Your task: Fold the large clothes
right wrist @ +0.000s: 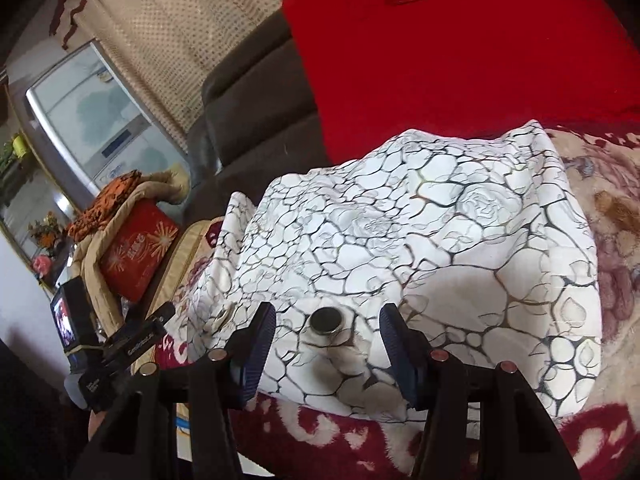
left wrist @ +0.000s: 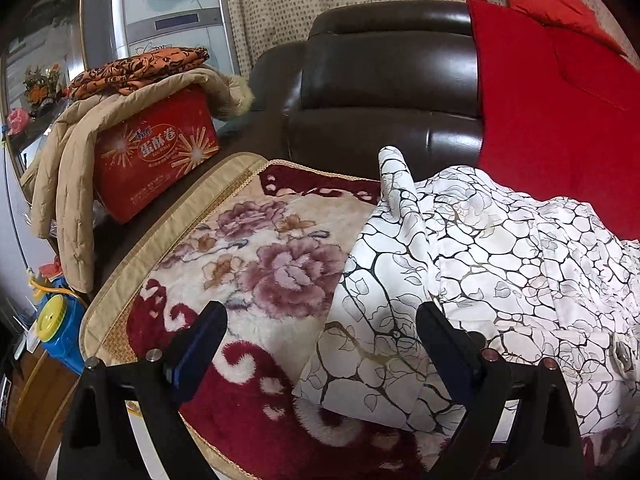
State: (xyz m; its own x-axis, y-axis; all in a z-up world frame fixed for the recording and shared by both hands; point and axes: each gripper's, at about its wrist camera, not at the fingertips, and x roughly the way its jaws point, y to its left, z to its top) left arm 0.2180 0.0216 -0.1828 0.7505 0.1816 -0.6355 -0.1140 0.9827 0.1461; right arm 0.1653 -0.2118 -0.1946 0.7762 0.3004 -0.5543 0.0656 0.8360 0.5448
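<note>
The white garment with its dark crackle print lay bunched on the floral blanket that covered the sofa seat, toward the seat's back edge and touching the red cloth draped over the sofa back. One narrow flap of it stood up against the dark leather sofa back.

The left gripper hovered at the garment's left edge with its jaws spread wide, one blue pad over bare blanket and the other over the fabric, holding nothing. The right gripper stood over the garment's near edge, jaws likewise wide apart and empty; a round dark button on the garment sat between its fingers (whether a pad touched the cloth could not be told).

At the seat's left end, beyond the blanket's tan border, a red box sat under a beige quilted coat, with folded orange patterned cloth on top.
</note>
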